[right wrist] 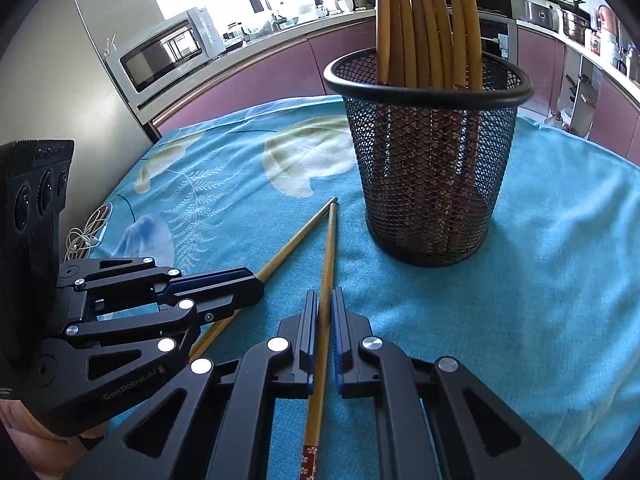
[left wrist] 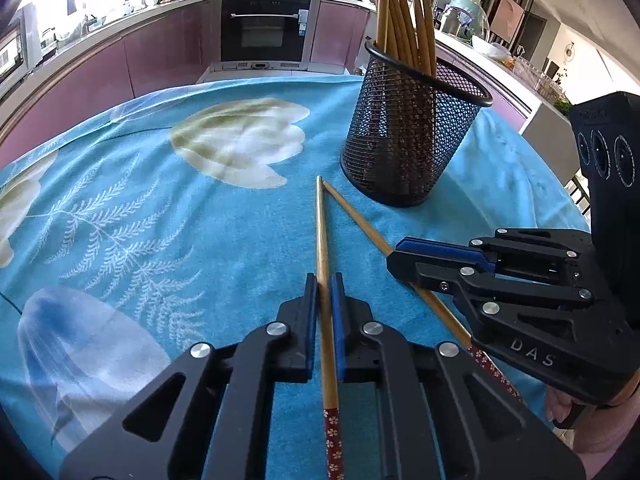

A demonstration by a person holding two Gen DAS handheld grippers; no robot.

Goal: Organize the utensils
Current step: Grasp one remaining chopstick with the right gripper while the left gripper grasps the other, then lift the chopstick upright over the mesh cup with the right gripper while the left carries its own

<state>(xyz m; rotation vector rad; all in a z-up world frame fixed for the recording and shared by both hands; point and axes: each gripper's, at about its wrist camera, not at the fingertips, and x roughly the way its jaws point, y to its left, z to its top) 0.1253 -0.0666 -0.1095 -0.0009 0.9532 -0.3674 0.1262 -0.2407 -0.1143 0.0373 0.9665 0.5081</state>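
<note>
Left gripper (left wrist: 325, 284) clamped on one tan bamboo chopstick (left wrist: 322, 240) with red flower-patterned end; right gripper (right wrist: 325, 300) clamped on second matching chopstick (right wrist: 329, 248). Both lying on desk under turquoise floral cloth (left wrist: 160, 208), tips nearly meeting. Just beyond, upright black wire-mesh cup (left wrist: 408, 136) holding more chopsticks.

The sticks (right wrist: 424, 20) standing in the basket (right wrist: 428, 184) run off the top edge, tips unseen. Near the basket, each loose chopstick (left wrist: 326, 280) has its patterned end cut by the bottom edge or hidden under a claw (left wrist: 394, 254). Worktop under the cloth (left wrist: 160, 200) is hidden.
</note>
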